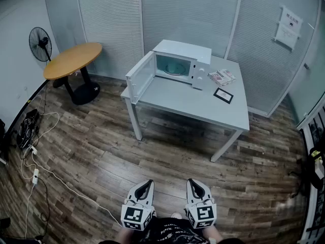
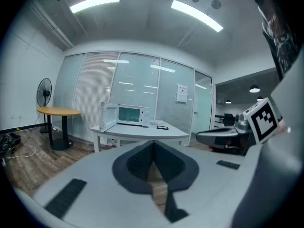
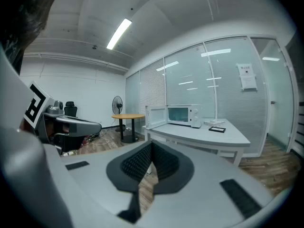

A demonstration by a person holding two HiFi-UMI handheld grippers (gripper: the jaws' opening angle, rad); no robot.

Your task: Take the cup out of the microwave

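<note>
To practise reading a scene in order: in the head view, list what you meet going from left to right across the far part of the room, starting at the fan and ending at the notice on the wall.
standing fan → round wooden table → open microwave door → microwave → wall notice

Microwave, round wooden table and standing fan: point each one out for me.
microwave (image 1: 184,51), head view, on its white top panel.
round wooden table (image 1: 72,60), head view, on the middle of its top.
standing fan (image 1: 39,43), head view, on its round black head.
</note>
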